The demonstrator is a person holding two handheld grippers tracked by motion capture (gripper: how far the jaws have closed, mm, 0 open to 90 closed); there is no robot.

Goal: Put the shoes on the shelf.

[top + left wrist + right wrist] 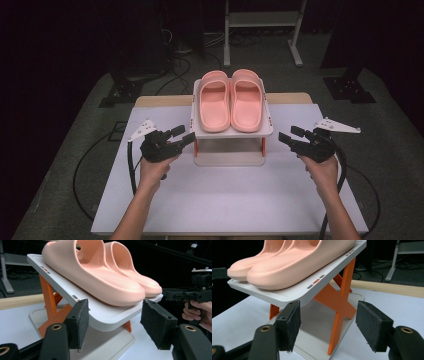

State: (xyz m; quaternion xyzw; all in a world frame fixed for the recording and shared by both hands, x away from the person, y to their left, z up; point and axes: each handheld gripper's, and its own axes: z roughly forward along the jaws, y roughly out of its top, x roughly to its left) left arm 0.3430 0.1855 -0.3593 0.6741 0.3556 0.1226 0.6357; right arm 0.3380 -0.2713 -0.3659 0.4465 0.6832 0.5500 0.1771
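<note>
Two pink slippers (230, 101) lie side by side on the top shelf of a small white rack (267, 131), which stands on the white table (210, 200). From the high view we see our left gripper (183, 134) just left of the rack's near corner, its jaws apart and pointing at the rack, touching nothing. Our right gripper (289, 135) sits a little off the rack's right near corner, jaws also apart and empty.

In the left gripper view, we look between the two spread pads (80, 322) at the rack's tilted shelf edge (110, 317) and orange legs (50, 307); the slippers (100, 277) rest above. The other gripper (185, 295) shows beyond the rack, held in a hand (200, 312).

In the right gripper view, our pads (372, 325) stand wide apart below the shelf (294, 293), the orange cross brace (337, 302) between them farther off, the slippers (287, 265) on top.
</note>
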